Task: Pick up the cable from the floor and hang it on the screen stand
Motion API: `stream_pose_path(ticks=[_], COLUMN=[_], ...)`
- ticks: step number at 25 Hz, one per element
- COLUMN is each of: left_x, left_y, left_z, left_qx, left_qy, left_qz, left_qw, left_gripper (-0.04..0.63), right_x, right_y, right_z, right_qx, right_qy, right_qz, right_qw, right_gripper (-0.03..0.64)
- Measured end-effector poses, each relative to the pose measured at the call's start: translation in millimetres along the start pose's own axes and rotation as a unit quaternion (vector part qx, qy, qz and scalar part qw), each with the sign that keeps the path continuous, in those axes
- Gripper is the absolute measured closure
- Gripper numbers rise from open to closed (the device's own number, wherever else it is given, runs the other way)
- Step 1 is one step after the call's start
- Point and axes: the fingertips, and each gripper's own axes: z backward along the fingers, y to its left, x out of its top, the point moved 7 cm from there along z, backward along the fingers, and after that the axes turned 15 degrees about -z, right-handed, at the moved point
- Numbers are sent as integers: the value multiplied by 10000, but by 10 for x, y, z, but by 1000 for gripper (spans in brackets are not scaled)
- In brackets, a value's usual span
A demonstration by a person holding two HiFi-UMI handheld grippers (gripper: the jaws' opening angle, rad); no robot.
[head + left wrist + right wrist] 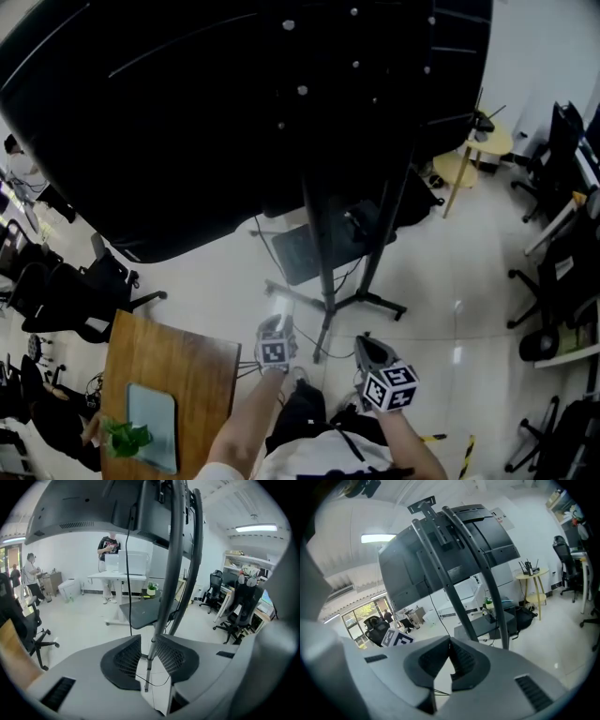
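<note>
The stand (323, 262) rises from the pale floor (441, 281) with the big dark screen (234, 112) on top of it. Both claws are held out toward its foot.

The left claw (279, 306) is just short of the stand's base, on the side nearest the person. In the left gripper view its jaws (149, 644) stand well apart, and neither pad touches anything. Through the gap the stand's pole shows farther off. Below it the cable (153, 685) shows as a thin dark line curving over the floor by the stand's foot. It lies beyond and beneath the jaws, clear of both pads.

The right claw (367, 345) is beside the left one, a little farther from the pole. In the right gripper view its jaw tips (450, 644) meet, so it is closed, and nothing is caught between them. A thin dark line (441, 693) crosses the floor under the jaws there. It may be the same cable, but it is too fine to tell.

The cable is on the floor at the stand's base and not on the stand.
</note>
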Motion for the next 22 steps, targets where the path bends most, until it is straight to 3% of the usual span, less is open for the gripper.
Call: stream_pose_path(ticks=[3,16,22], left_x=[29,232,211], left_y=[156,737,695], left_z=[-336,-1522,-1786], left_qx=[-109,-262,-443], left_qy=[99,340,427], left_qz=[108,-248,-418], left_qw=[9998,9988,9972], left_gripper=[445,443,445], right_x=[53,32,4], right_y=[44,-92,-221], right_z=[-203,-826,-816], right_qx=[-100,-590,-804], right_qy=[-9,-204,-238], right_qz=[-43,-292,-417], right_qw=[9999,9976,9956], right_gripper=[601,603,603])
